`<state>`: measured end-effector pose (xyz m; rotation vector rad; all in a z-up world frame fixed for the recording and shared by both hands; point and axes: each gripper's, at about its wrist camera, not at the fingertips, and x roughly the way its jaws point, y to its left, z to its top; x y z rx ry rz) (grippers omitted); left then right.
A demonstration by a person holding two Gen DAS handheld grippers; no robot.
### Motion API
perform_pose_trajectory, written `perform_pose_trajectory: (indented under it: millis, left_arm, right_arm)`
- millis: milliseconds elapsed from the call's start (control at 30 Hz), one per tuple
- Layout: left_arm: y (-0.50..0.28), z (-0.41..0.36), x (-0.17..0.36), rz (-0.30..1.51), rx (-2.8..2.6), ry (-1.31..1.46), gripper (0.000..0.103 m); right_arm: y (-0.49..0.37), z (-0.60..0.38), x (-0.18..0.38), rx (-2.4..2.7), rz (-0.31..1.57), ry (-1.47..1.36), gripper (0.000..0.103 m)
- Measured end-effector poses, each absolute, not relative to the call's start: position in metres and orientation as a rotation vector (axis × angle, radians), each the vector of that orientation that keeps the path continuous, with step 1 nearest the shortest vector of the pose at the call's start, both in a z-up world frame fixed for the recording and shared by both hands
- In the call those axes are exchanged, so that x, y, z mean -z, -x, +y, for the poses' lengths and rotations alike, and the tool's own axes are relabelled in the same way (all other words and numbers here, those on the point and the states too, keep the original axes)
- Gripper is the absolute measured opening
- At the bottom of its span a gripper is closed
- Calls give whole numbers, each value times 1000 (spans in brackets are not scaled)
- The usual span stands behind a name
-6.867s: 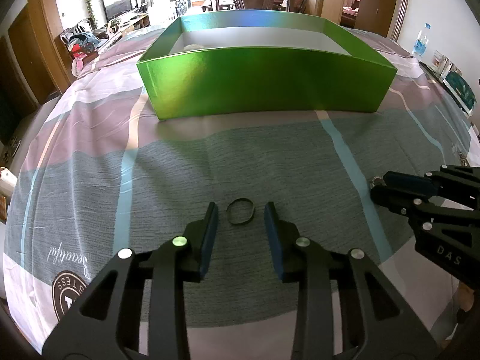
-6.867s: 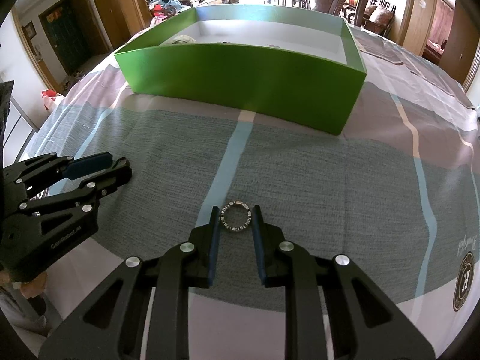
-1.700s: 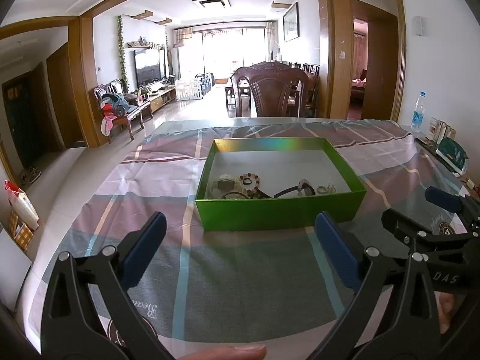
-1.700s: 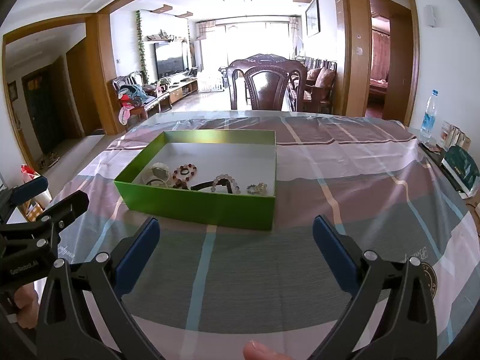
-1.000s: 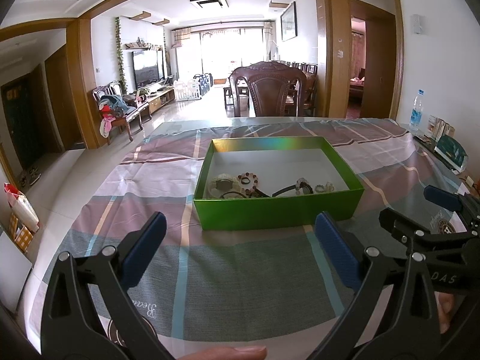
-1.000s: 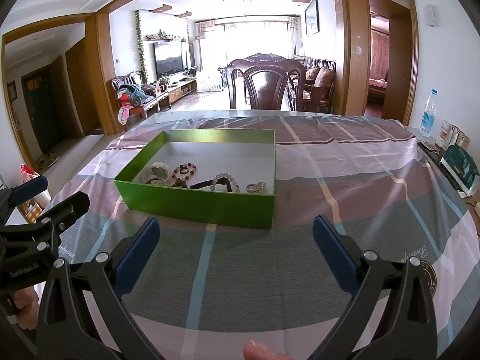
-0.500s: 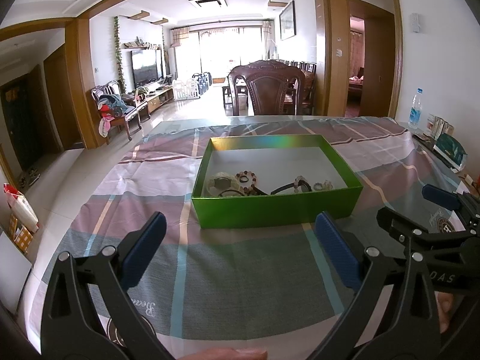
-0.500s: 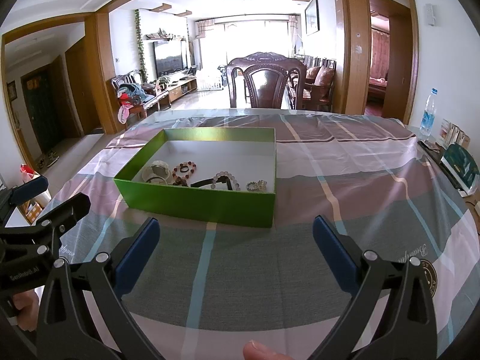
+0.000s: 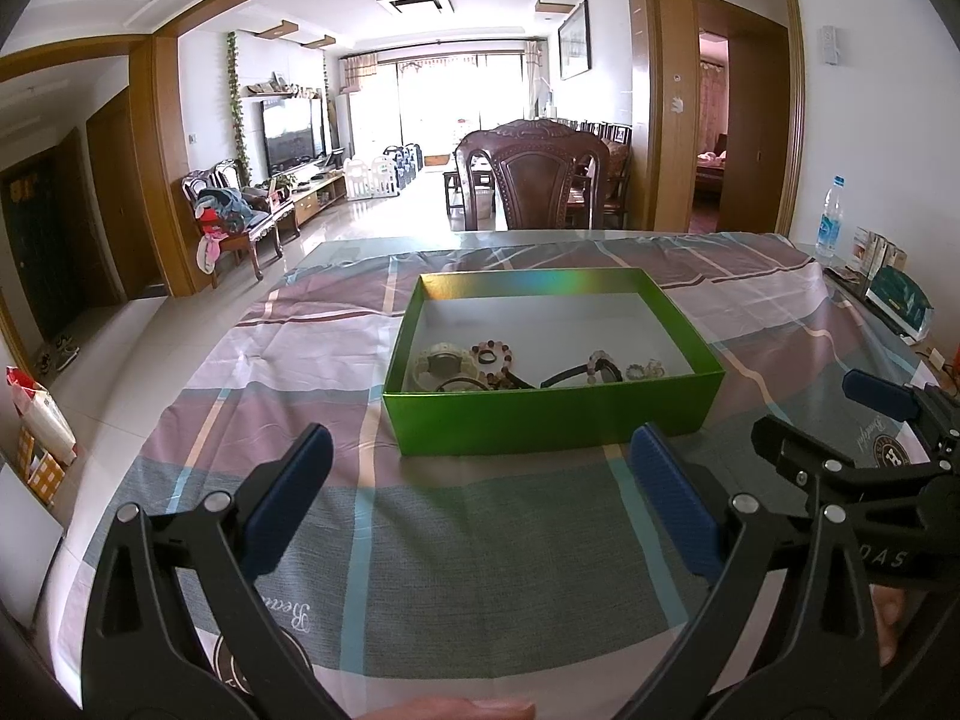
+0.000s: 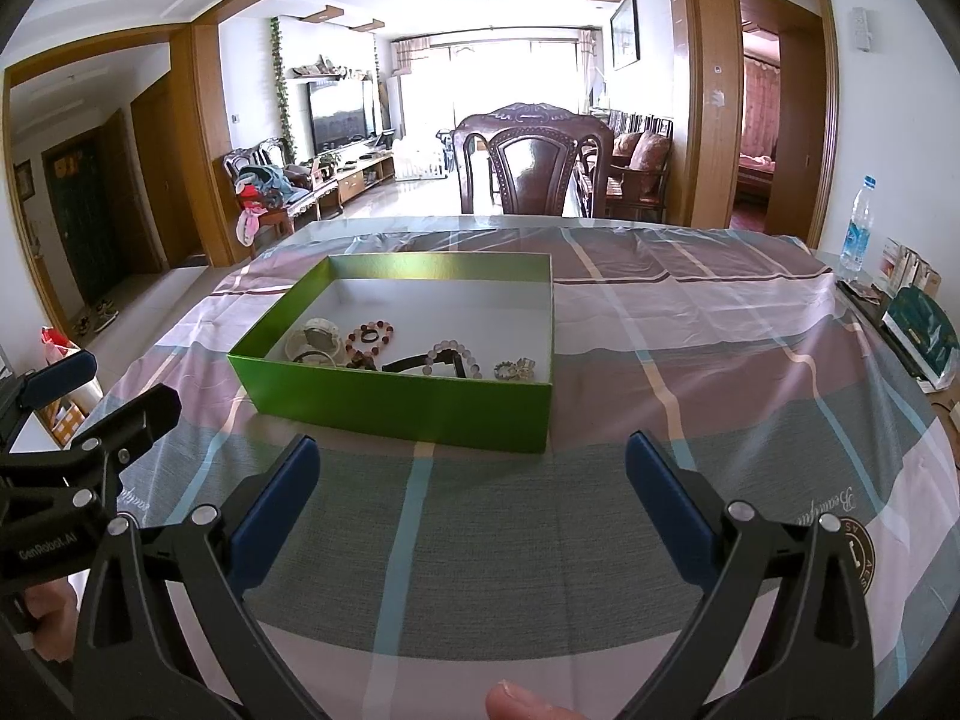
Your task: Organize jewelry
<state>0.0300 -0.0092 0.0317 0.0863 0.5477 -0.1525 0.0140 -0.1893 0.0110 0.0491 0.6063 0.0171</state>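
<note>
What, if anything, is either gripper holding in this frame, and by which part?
Nothing. The left gripper and right gripper are both wide open and empty above the tablecloth; the jewelry lies in the green cardboard box.

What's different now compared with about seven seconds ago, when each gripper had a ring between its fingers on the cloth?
Both grippers have pulled up and back from the cloth: the left gripper and right gripper now stand wide open and empty. Neither ring lies on the cloth in front of them any more. Jewelry lies along the near side of the green box; whether the two rings are among it is hard to tell. The box and cloth have not moved.
</note>
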Motion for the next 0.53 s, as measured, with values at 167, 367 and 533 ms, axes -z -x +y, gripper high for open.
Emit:
perform_pose_trajectory:
  millis: [167,367,533]
  left_arm:
    - [-31,-9,-32,548,152,-86,99]
    - [-30,-11,-23,575,151,-79,99]
    - [-36,-6,-4,647,146,-70,99]
  right_arm:
    - [-14,-189,-11,-17,606,-49,99]
    - [-14,-189,-7,-12,616,-47,99]
    - [-22,-183,31,6,768,10,100]
